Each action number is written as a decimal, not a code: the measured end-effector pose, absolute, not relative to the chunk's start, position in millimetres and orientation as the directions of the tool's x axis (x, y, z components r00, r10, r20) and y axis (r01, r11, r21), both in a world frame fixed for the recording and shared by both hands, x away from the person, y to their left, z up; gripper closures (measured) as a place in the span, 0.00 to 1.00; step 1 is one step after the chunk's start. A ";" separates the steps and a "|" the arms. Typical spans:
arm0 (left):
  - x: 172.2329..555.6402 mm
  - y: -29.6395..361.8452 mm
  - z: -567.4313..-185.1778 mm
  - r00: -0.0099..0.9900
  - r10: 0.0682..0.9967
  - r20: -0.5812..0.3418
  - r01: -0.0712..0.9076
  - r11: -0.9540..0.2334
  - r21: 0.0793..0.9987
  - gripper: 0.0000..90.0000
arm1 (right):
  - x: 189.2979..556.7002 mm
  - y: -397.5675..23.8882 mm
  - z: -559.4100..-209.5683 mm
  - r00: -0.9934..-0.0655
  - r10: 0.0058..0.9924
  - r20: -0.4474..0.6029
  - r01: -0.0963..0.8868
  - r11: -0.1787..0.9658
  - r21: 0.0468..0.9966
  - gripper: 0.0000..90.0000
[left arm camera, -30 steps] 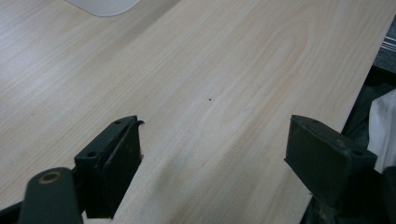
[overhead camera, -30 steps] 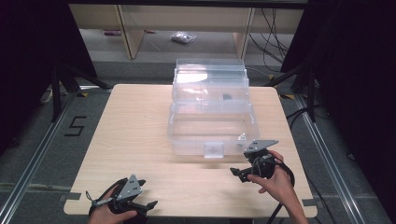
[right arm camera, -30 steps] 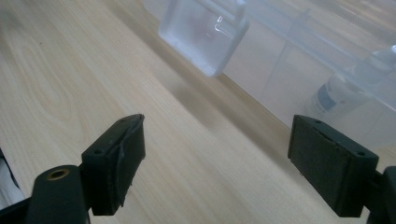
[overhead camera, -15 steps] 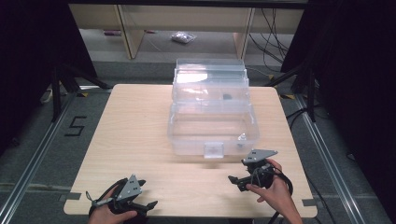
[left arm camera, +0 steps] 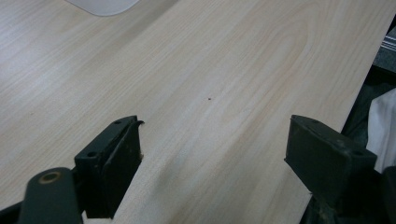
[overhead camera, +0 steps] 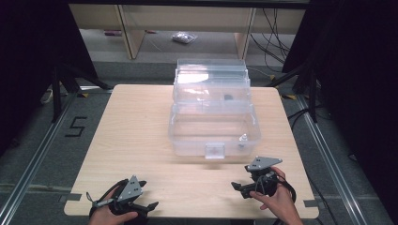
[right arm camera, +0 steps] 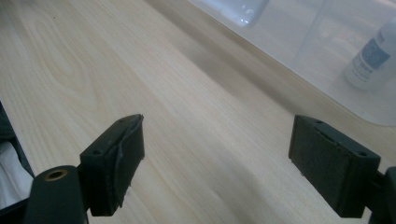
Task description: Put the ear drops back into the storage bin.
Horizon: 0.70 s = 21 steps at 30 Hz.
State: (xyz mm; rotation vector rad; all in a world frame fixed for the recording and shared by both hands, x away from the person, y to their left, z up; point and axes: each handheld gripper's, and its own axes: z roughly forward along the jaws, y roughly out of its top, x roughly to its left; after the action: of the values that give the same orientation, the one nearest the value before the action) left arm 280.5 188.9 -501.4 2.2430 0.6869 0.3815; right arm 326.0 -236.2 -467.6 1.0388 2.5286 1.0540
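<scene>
The fingers (right arm camera: 116, 163) of the right gripper (overhead camera: 244, 188) stand wide apart with nothing between them, only bare tabletop (right arm camera: 140, 93). Ahead of them and off to their right stands a clear plastic box (overhead camera: 213, 129), apart from the fingers; through its wall a small white bottle (right arm camera: 371, 58) with a blue label shows just beyond the right-hand finger. In the high view the bottle (overhead camera: 243, 139) sits inside the box at its near right corner, and the box's front latch (overhead camera: 214, 151) faces the person. The fingers (left arm camera: 116, 158) of the left gripper (overhead camera: 143, 206) are also spread wide and empty, low over the tabletop near its near edge, well apart from the box; a rounded pale corner (left arm camera: 105, 5) lies far ahead of them.
</scene>
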 end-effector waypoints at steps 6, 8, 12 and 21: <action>280.4 188.8 -501.5 0.812 0.580 0.060 0.359 -0.578 0.733 0.20 | 322.3 -244.7 -473.3 -0.729 0.681 0.063 0.531 0.505 0.680 0.21; 280.3 188.8 -501.5 0.813 0.579 0.059 0.358 -0.578 0.733 0.20 | 320.3 -246.8 -476.0 -0.722 0.689 0.064 0.538 0.501 0.678 0.21; 280.2 188.6 -501.6 0.813 0.579 0.058 0.359 -0.578 0.733 0.20 | 316.3 -249.9 -480.0 -0.711 0.700 0.067 0.552 0.496 0.670 0.20; 280.3 188.6 -501.5 0.813 0.579 0.060 0.358 -0.578 0.733 0.20 | 308.2 -257.0 -486.1 -0.695 0.715 0.075 0.556 0.467 0.687 0.20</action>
State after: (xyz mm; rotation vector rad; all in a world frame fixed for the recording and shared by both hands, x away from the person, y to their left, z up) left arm 280.3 188.6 -501.5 2.2439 0.6858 0.3793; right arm 308.2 -257.0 -486.1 1.0984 2.4924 1.0428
